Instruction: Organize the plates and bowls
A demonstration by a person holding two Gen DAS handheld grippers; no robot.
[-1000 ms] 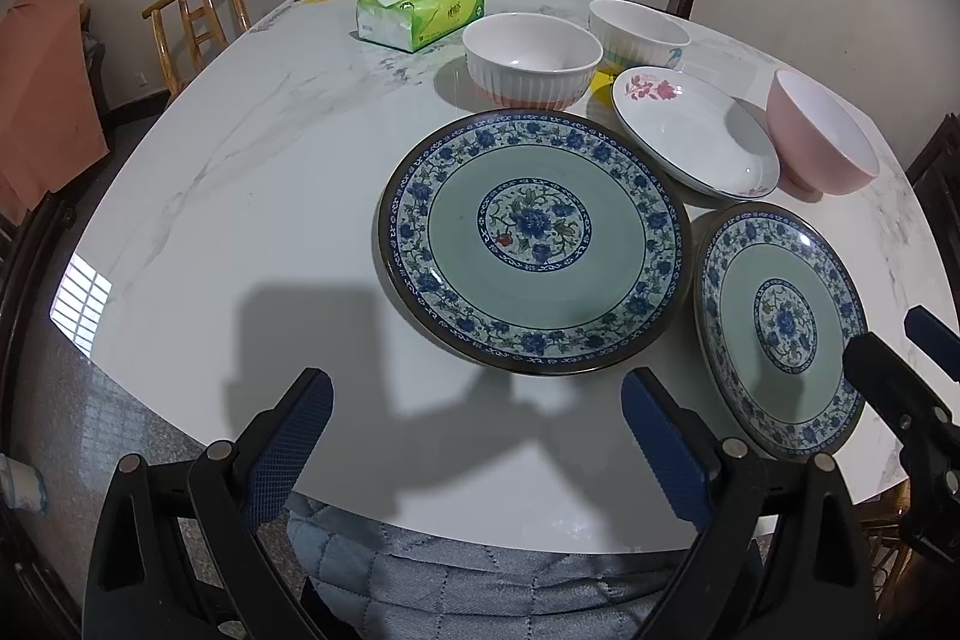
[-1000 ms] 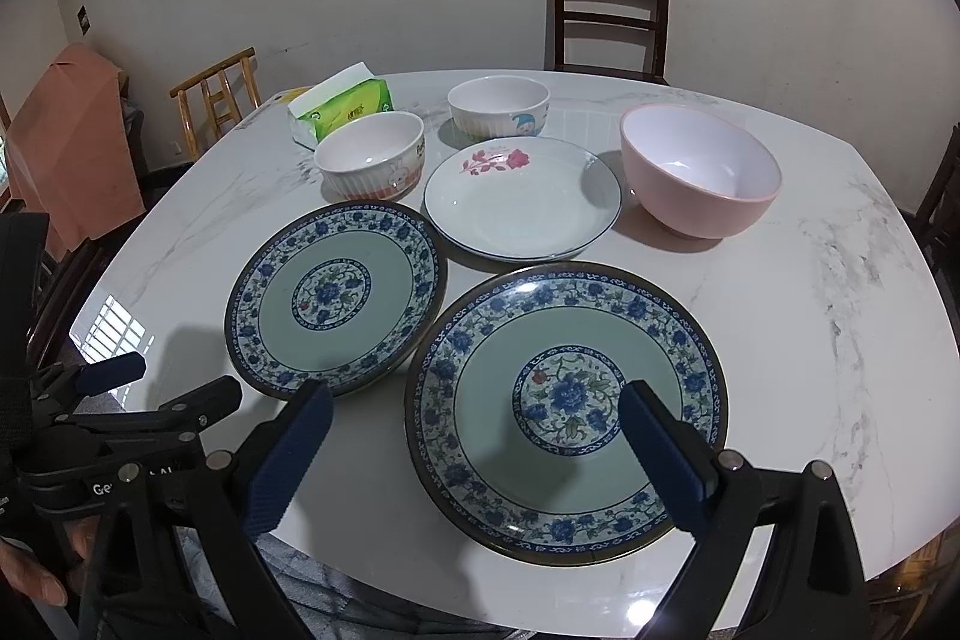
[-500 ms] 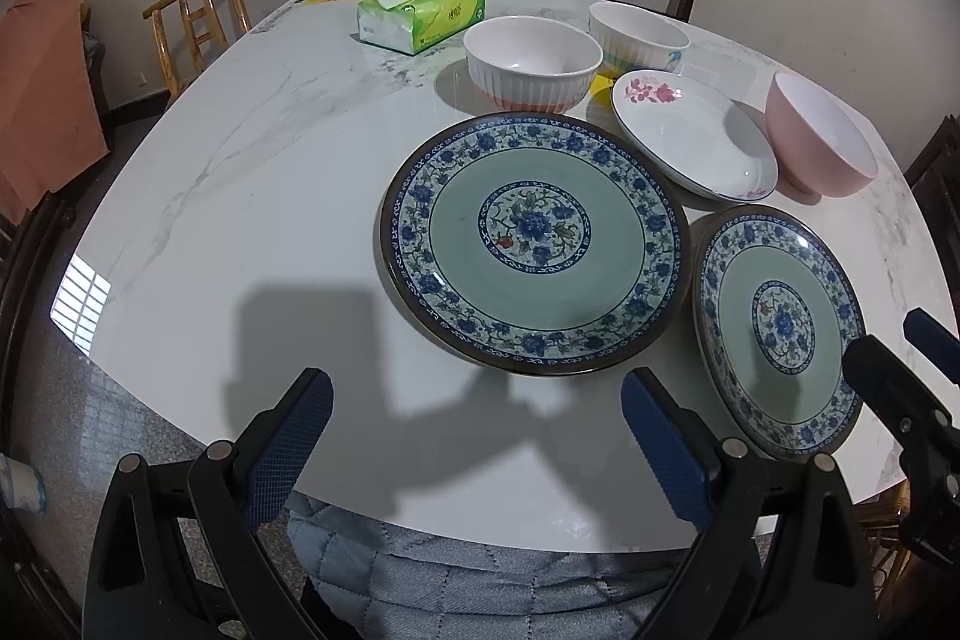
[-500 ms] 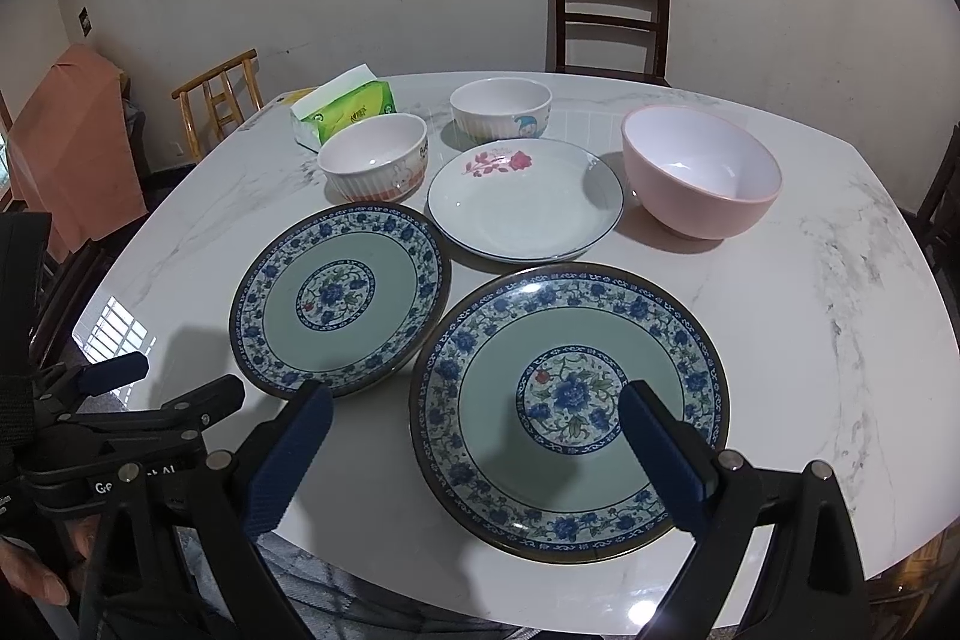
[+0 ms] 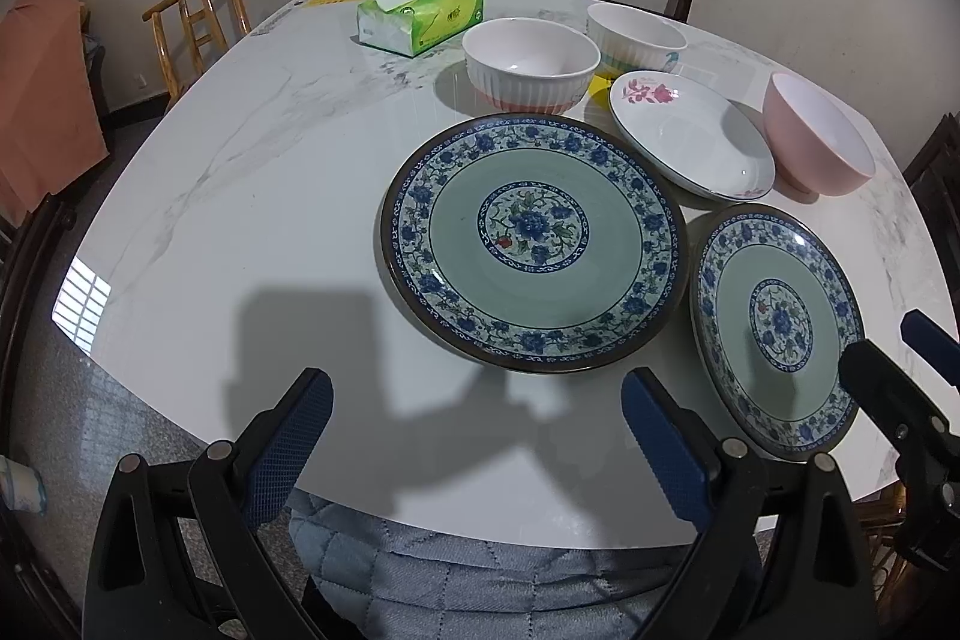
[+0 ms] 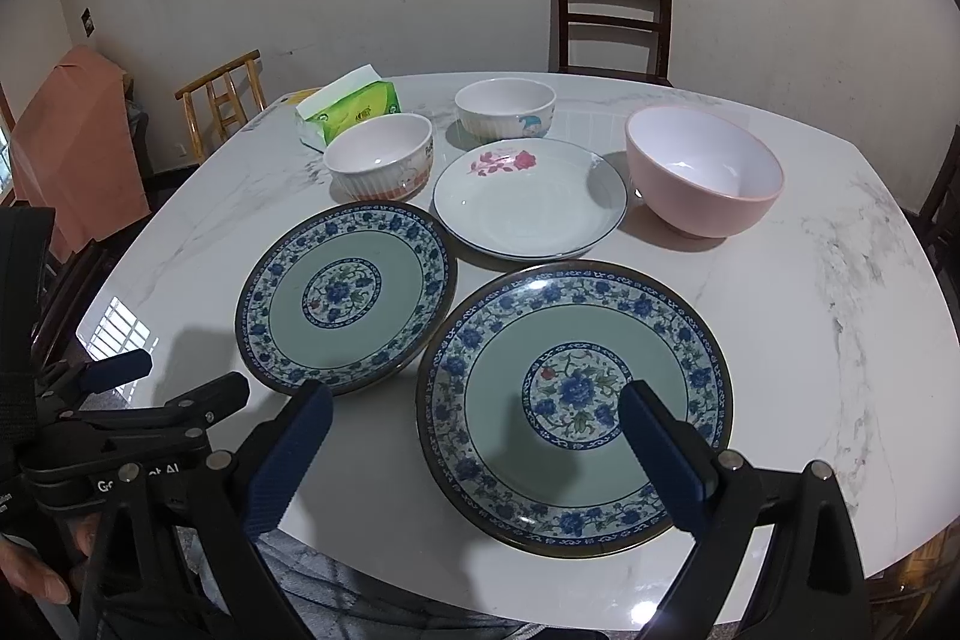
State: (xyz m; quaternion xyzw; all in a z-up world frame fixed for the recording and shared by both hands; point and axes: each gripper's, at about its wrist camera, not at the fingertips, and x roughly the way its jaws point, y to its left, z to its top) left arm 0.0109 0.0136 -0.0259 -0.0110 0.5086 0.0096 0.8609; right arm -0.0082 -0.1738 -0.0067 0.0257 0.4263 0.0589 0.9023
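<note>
Entry: my right gripper (image 6: 471, 451), jaws apart, hovered at the near blue-rimmed plate (image 6: 573, 403); my left gripper (image 5: 474, 439), likewise spread, faced its twin (image 5: 534, 241).

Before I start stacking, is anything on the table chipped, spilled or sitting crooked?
Nothing stands out. The two blue plates, white plate and three bowls sit upright, empty and unbroken.

A white marble desk (image 6: 810, 316) carries everything. Near its front edge lie two blue-flowered plates, one on the left (image 6: 345, 295) and one on the right (image 6: 573, 403), just beside each other. Behind them sit a white rose plate (image 6: 528, 196), a pink bowl (image 6: 702, 172), two ribbed white bowls, left (image 6: 379, 154) and far (image 6: 504, 107), and a green tissue pack (image 6: 348, 109) at the far left.
</note>
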